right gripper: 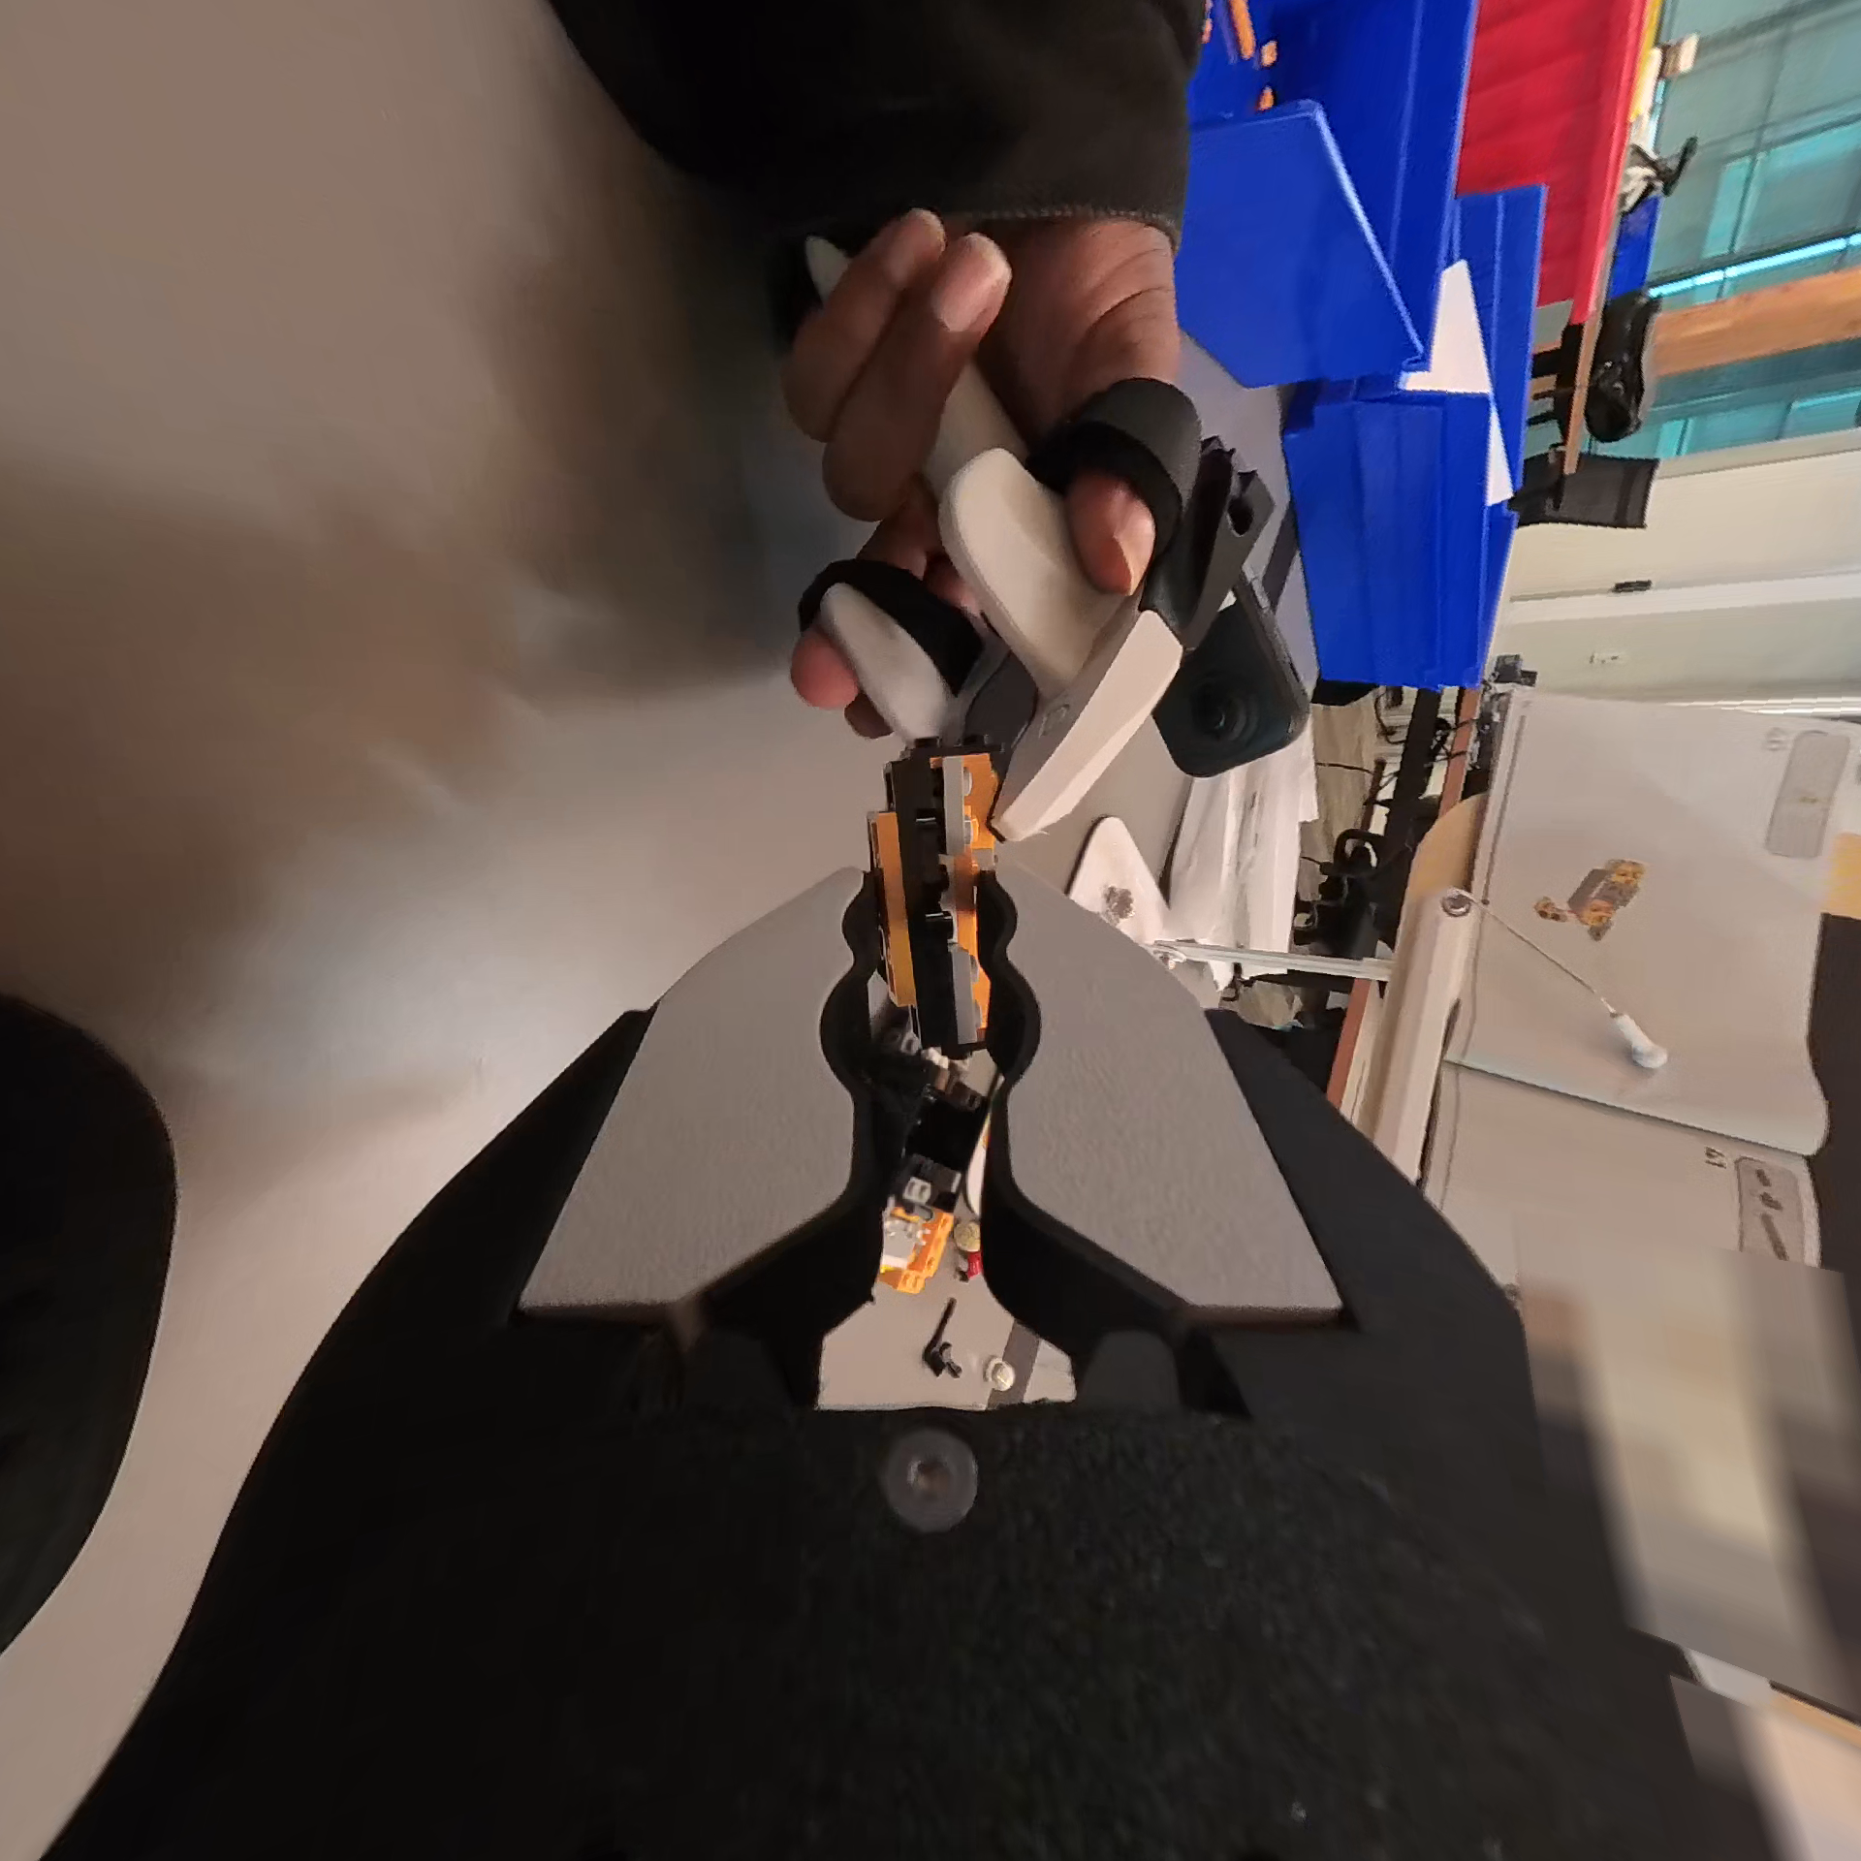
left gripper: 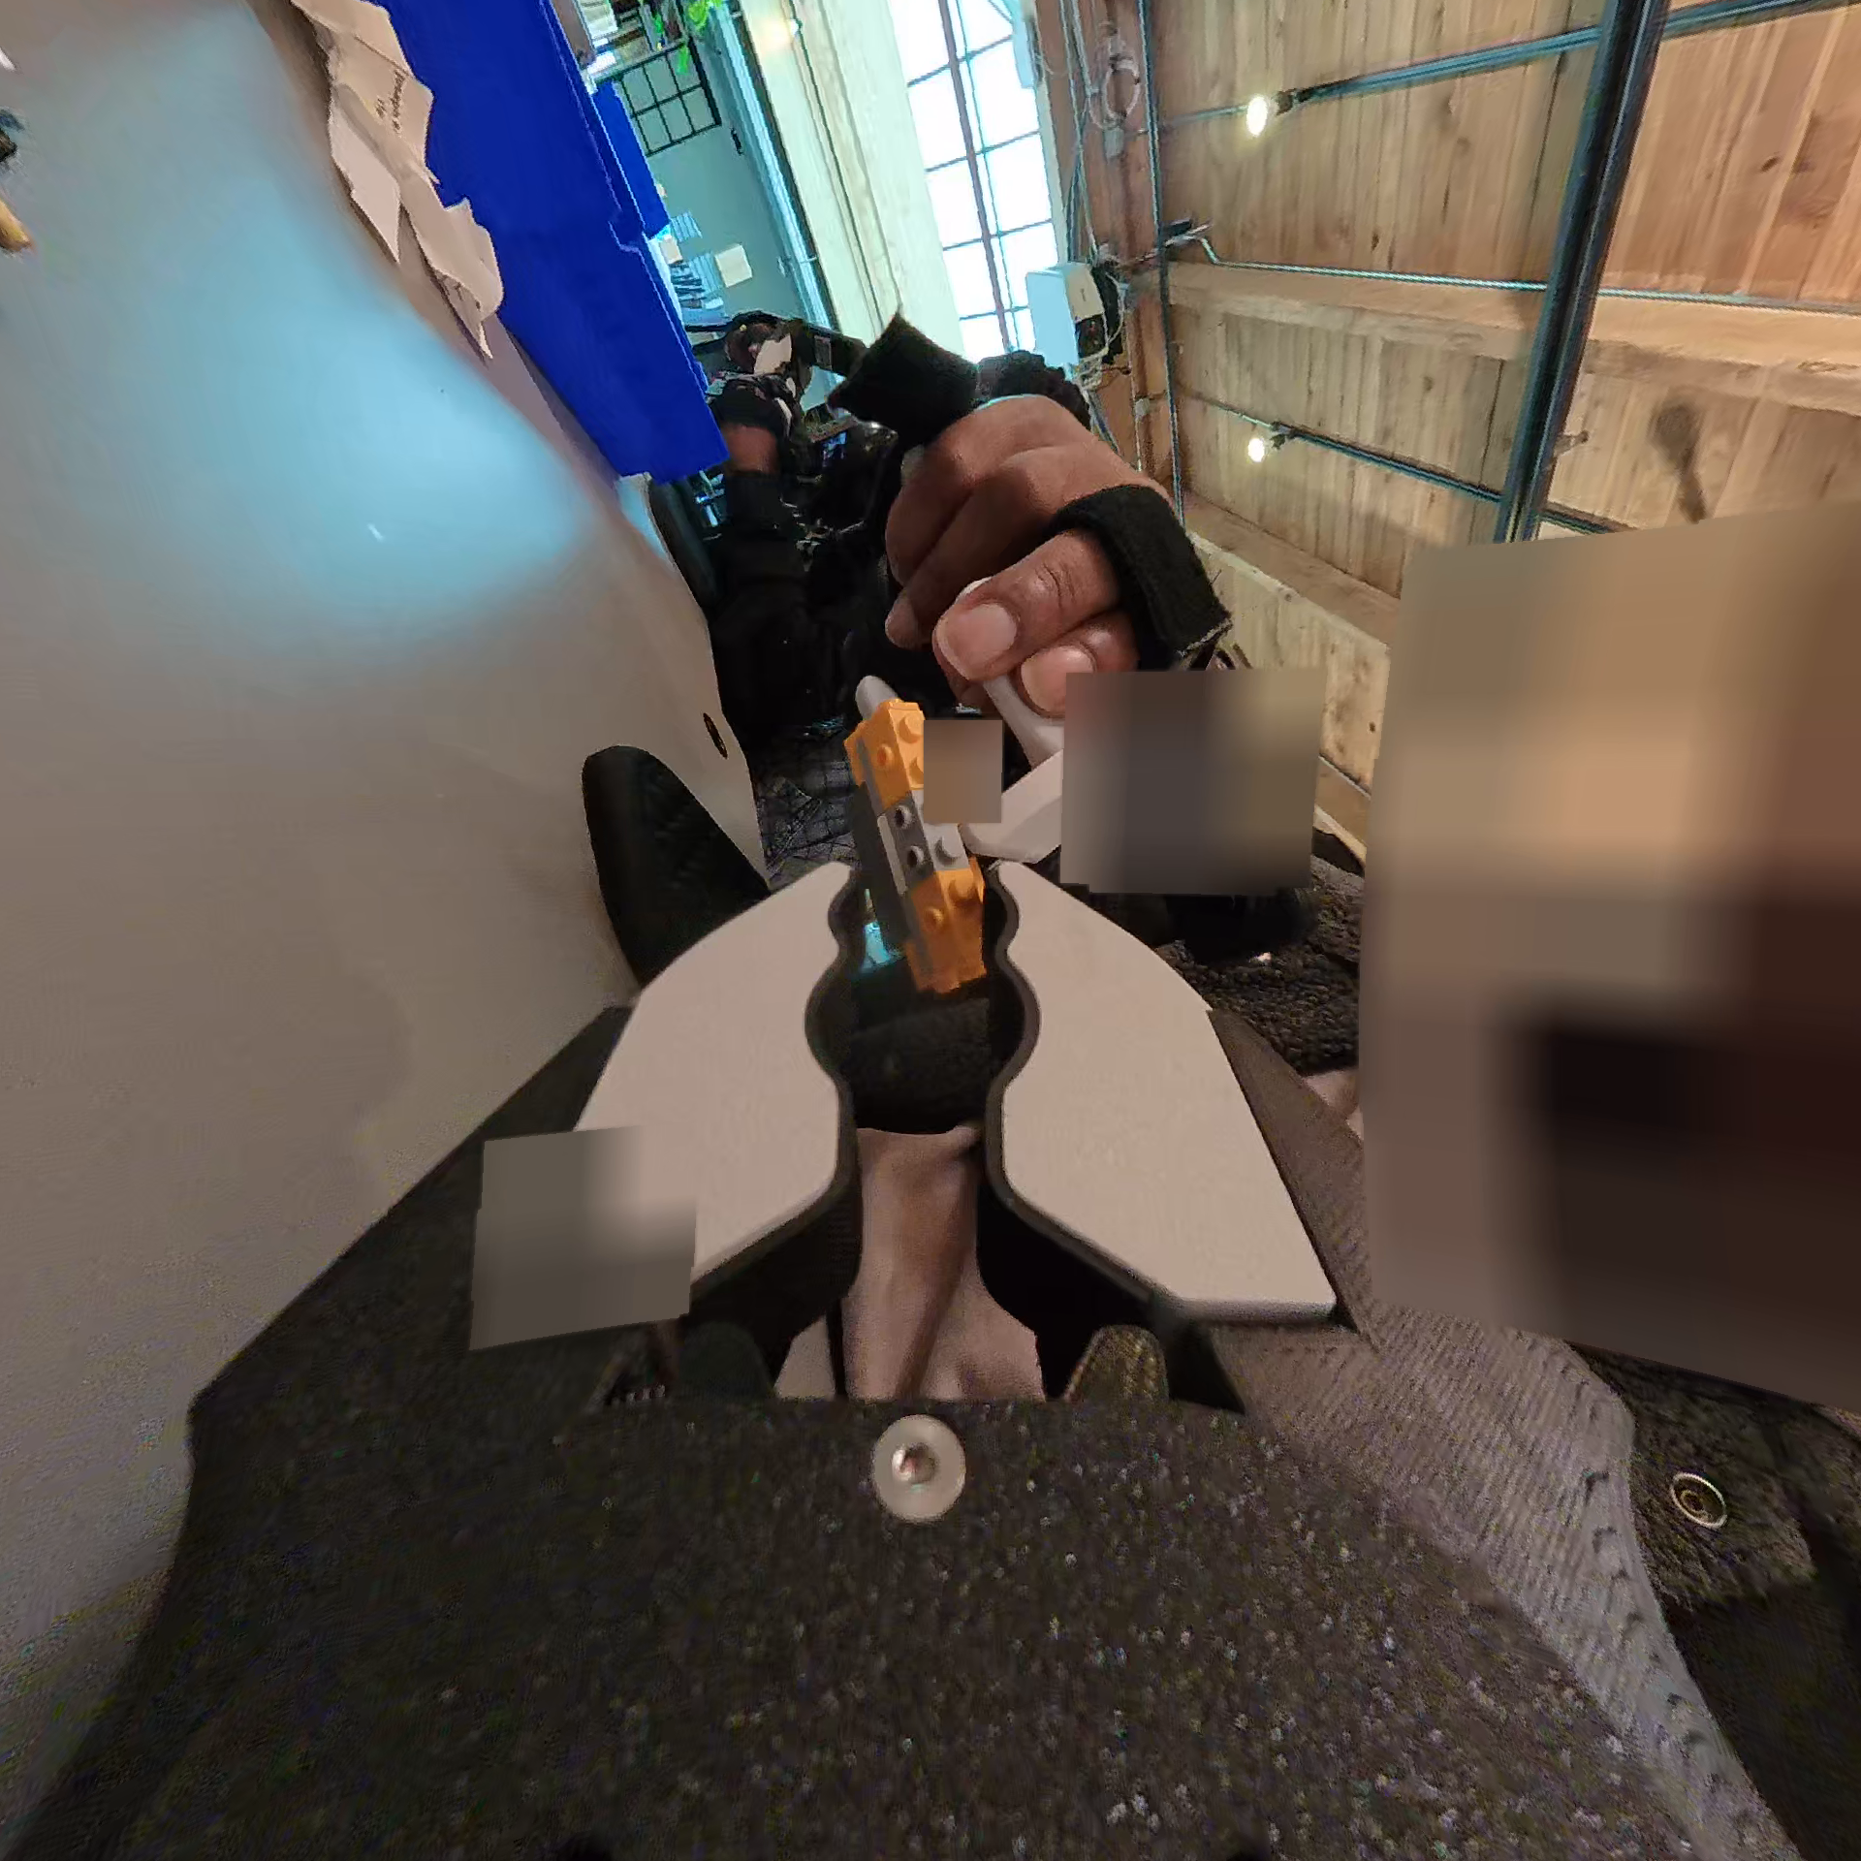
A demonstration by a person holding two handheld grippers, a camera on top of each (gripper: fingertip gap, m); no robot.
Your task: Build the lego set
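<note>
Two claws meeting over one small build, held in the air above the pale grey tabletop [right gripper: 302, 604], well clear of its surface. Blue plastic storage bins [right gripper: 1339, 302] standing along the far edge. Left claw [left gripper: 921, 911] nearly closed, pinching the lower end of the orange, grey and black brick assembly [left gripper: 921, 866]. Right claw [right gripper: 932, 947] likewise narrowed to a slim gap and gripping the opposite end of that same assembly, so both hold it between them. Loose small parts [right gripper: 921, 1249] lying on the tabletop below, glimpsed through the right claw's gap; too small to tell apart.

Probably light and rigid, yet fragile at the seams: thin plates likely to pop apart under twist or bending. Smooth plastic sides, somewhat slippery. Best taken across the flat long sides, near the thickest stacked section, squeezing squarely and pressing studs straight together.
</note>
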